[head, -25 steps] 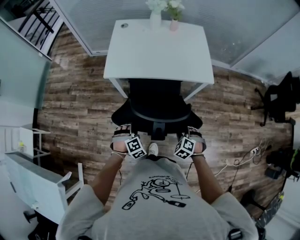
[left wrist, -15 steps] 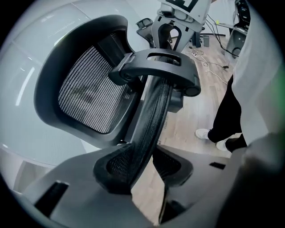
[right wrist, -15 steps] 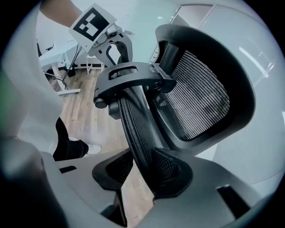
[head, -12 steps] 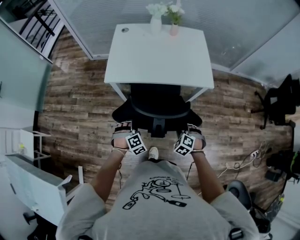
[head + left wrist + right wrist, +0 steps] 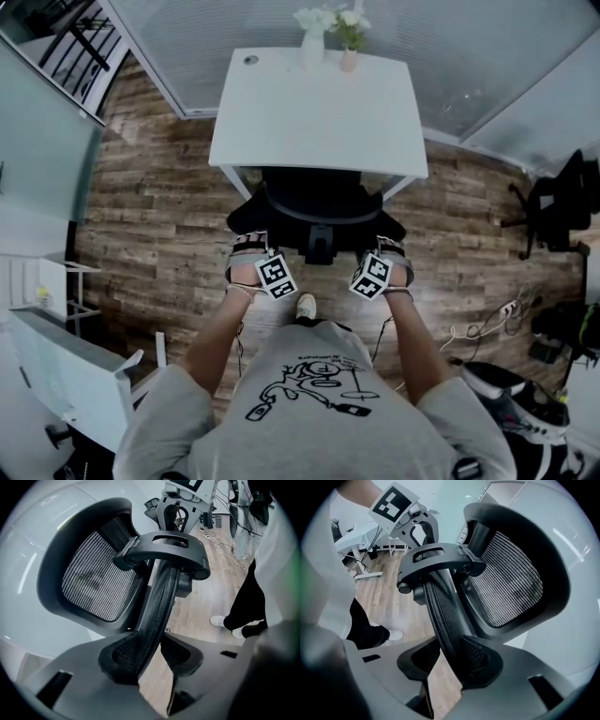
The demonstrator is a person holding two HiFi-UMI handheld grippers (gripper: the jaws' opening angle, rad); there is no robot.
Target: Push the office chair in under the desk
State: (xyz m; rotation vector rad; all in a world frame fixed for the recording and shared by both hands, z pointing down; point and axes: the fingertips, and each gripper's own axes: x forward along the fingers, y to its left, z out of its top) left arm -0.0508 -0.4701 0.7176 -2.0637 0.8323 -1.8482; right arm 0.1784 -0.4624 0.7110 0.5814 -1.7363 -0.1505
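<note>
A black mesh office chair [image 5: 314, 202] stands at the near edge of the white desk [image 5: 319, 103], its front part under the desktop. My left gripper [image 5: 248, 246] and right gripper [image 5: 389, 247] hold the two ends of the backrest's curved top rim. In the left gripper view the mesh rim [image 5: 157, 606] runs between the jaws of my left gripper [image 5: 152, 660], shut on it. The right gripper view shows the same rim [image 5: 443, 611] clamped in my right gripper [image 5: 450, 663]. A mesh panel [image 5: 506, 583] rises beyond the rim.
Two small vases with flowers [image 5: 312, 42] stand at the desk's far edge. Glass walls run behind the desk. Another black chair [image 5: 558, 202] is at the right, cables [image 5: 487, 323] lie on the wood floor, and white furniture [image 5: 66, 366] sits at the near left.
Both grippers and the chair have moved toward the desk, and more of the chair now lies under the desktop. The person has stepped forward behind it.
</note>
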